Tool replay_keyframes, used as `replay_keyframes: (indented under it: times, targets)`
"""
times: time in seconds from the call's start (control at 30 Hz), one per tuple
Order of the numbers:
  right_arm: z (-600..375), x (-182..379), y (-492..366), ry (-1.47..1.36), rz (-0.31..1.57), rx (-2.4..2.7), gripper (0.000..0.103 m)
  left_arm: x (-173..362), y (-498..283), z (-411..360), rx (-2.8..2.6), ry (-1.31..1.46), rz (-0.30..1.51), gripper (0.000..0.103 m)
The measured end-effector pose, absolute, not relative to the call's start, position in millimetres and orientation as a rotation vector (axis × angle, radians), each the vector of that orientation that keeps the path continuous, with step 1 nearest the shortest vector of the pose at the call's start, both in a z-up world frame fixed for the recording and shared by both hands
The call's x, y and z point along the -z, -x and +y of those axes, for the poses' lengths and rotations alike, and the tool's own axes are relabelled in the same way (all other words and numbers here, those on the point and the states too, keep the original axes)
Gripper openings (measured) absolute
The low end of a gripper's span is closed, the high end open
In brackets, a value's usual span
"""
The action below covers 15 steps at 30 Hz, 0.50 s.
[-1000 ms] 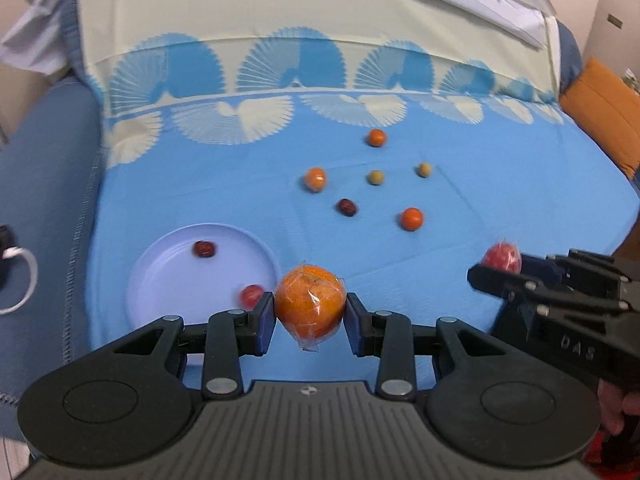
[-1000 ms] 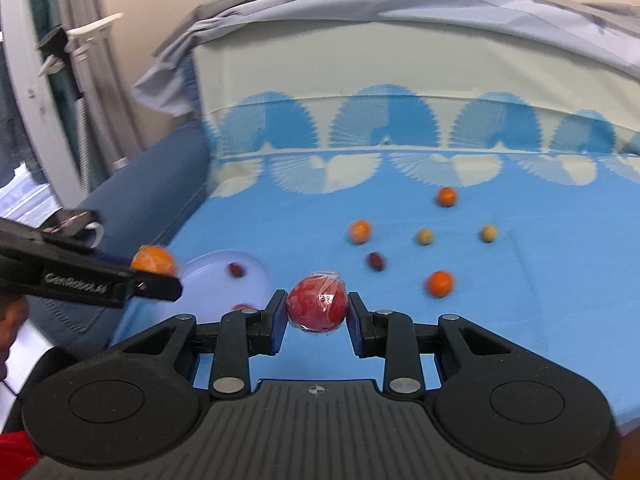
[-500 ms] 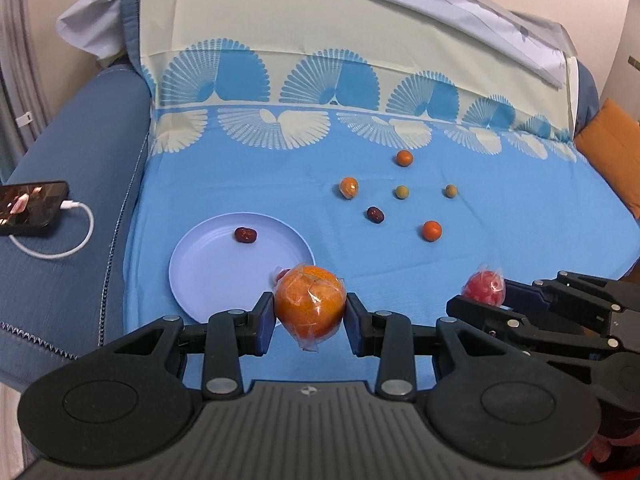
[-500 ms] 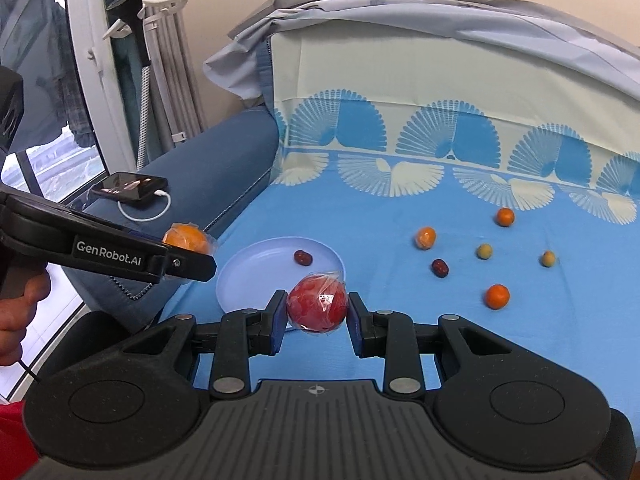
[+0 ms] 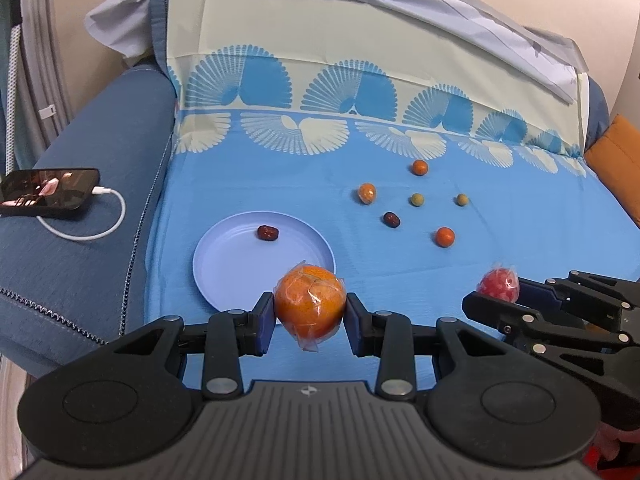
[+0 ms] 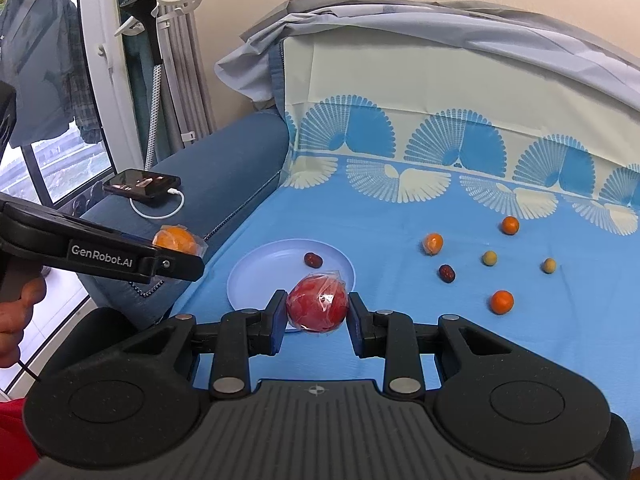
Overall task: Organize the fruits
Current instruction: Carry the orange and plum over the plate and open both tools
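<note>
My left gripper point(image 5: 310, 322) is shut on a plastic-wrapped orange point(image 5: 310, 306), held in the air in front of the lilac plate point(image 5: 224, 272). One dark red date point(image 5: 267, 233) lies on that plate. My right gripper point(image 6: 318, 320) is shut on a wrapped red fruit point(image 6: 317, 307), also lifted, near the plate point(image 6: 256, 276) in its own view. Out on the blue sheet lie several small fruits: a wrapped orange one point(image 5: 367, 193), two small oranges point(image 5: 445, 237), two greenish ones point(image 5: 417, 199) and a dark date point(image 5: 391, 219). The left gripper's orange point(image 6: 176, 240) shows at left in the right wrist view.
The blue sheet point(image 5: 280, 184) covers a sofa seat and backrest. A phone point(image 5: 48, 192) on a white charging cable point(image 5: 96, 232) lies on the dark blue armrest at left. An orange cushion point(image 5: 616, 160) sits at far right. A window and garment steamer point(image 6: 148, 12) stand beyond the armrest.
Both grippers have drawn back from the sofa and rolled, each keeping its fruit. The plate and loose fruits now sit farther off, and the armrest with the phone has come into view.
</note>
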State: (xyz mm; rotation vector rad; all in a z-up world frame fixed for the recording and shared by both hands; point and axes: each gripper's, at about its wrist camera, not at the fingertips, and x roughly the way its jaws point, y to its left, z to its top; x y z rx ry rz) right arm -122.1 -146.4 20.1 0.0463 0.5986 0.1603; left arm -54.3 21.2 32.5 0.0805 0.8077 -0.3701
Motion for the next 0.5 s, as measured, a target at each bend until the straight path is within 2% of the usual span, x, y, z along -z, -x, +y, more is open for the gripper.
replay_keyframes:
  times: [0.5]
  targets:
    - [-138.3,-8.6,92.2,-0.019,0.668,-0.195,0.033,-25.4,27.9,38.5,0.294,-0.051,0.836,0.040]
